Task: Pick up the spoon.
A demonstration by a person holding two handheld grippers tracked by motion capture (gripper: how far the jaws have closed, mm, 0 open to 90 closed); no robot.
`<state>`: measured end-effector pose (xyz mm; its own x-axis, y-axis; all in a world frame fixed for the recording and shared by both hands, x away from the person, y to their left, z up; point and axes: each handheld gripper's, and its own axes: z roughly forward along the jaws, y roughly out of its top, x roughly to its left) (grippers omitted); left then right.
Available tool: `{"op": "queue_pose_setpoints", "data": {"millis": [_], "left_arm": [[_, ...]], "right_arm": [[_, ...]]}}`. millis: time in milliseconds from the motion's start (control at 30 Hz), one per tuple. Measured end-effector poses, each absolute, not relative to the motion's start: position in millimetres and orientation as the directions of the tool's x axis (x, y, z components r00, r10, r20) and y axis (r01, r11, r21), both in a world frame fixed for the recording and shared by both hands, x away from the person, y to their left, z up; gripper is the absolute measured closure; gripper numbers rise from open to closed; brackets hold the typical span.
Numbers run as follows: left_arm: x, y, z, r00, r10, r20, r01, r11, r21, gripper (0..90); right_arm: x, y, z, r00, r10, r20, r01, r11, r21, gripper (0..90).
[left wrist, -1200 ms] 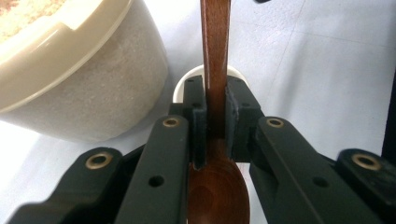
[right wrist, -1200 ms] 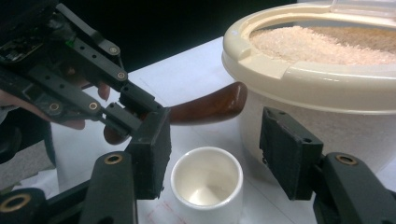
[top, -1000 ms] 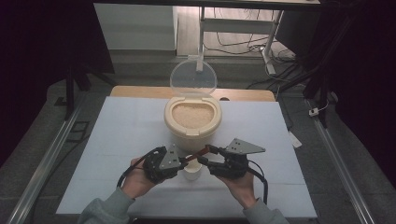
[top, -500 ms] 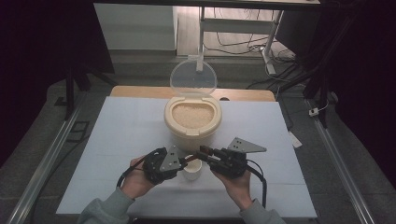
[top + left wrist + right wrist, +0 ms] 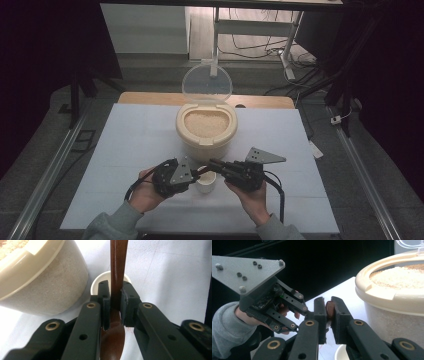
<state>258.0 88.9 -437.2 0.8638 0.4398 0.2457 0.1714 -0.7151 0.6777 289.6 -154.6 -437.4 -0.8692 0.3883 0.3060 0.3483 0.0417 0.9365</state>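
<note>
Since the earlier look, the right gripper (image 5: 212, 164) has just been closing, its jaws drawing in on the wooden spoon (image 5: 204, 169) that the left gripper (image 5: 196, 172) already holds; both hands sit where they were. From the high view, the two grippers meet nose to nose over the small white cup (image 5: 205, 182), which stands on the white table (image 5: 125, 150) just in front of the open rice container (image 5: 206, 129), its clear lid (image 5: 206, 84) tipped up behind. In the left gripper view, the left gripper (image 5: 115, 302) is clamped narrow on the spoon (image 5: 117, 270) near where the handle (image 5: 119, 262) widens into the bowl, with the cup (image 5: 100, 283) directly beyond and the container (image 5: 42, 282) to one side. In the right gripper view, the right gripper (image 5: 329, 315) pinches the spoon's (image 5: 329, 308) end between its pads. I'd judge the spoon light, stiff and smooth enough to twist in a pinch, so the handle is best gripped across its flat faces, mid-length.
</note>
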Motion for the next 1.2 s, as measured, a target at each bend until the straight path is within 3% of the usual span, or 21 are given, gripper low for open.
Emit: {"op": "queue_pose_setpoints", "data": {"millis": [100, 300, 400, 500, 1200], "left_arm": [[258, 91, -437, 0.858, 0.459, 0.230, 0.186, -0.696, 0.694, 76.3], [260, 106, -437, 0.836, 0.526, 0.155, 0.249, -0.616, 0.747, 48.1], [259, 120, -440, 0.814, 0.569, 0.119, 0.288, -0.572, 0.768, 40.9], [260, 139, -449, 0.786, 0.616, 0.055, 0.352, -0.517, 0.780, 37.7], [247, 208, -498, 0.669, 0.743, -0.036, 0.472, -0.387, 0.792, 32.6]], "right_arm": [[288, -154, -436, -0.874, 0.395, 0.284, 0.327, 0.045, 0.944, 83.5], [288, -163, -431, -0.863, 0.430, 0.265, 0.303, 0.020, 0.953, 83.5], [290, -169, -428, -0.861, 0.435, 0.266, 0.296, 0.003, 0.955, 83.6], [291, -175, -425, -0.857, 0.441, 0.268, 0.291, -0.015, 0.957, 83.5], [290, -204, -402, -0.862, 0.449, 0.237, 0.231, -0.068, 0.970, 83.5]]}}
